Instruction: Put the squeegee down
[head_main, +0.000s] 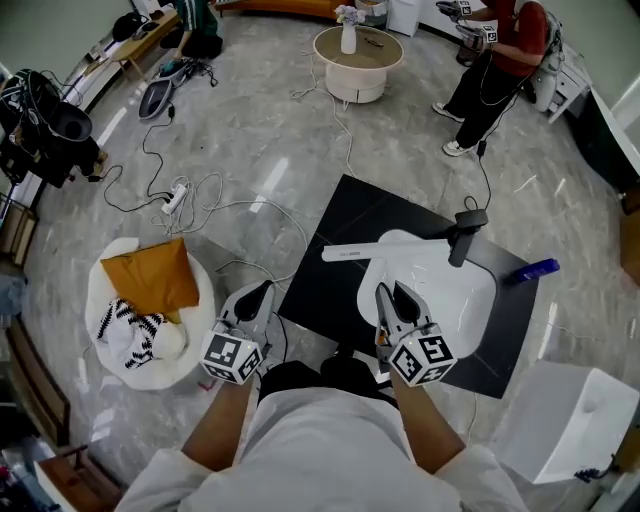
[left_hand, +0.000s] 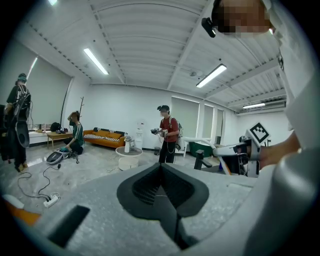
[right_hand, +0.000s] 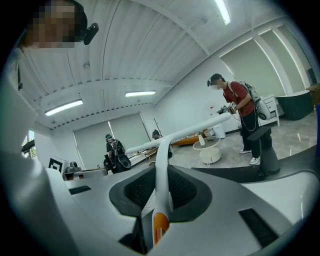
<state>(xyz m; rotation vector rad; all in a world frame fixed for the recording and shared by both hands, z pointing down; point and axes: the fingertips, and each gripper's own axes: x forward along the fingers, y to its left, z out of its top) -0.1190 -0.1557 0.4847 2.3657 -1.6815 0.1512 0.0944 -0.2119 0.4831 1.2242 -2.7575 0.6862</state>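
Observation:
The squeegee is white, with a long blade and a thin handle that ends in orange. My right gripper is shut on that handle and holds the blade level over the near left part of a white basin. In the right gripper view the handle runs up between the jaws of the right gripper to the blade. My left gripper hangs left of the black mat, shut with nothing in it. Its closed jaws show in the left gripper view.
A black faucet stands at the basin's far rim, and a blue object lies at its right. A white stool with an orange cushion is to the left, a white box at bottom right. Cables trail over the floor. Another person stands far off.

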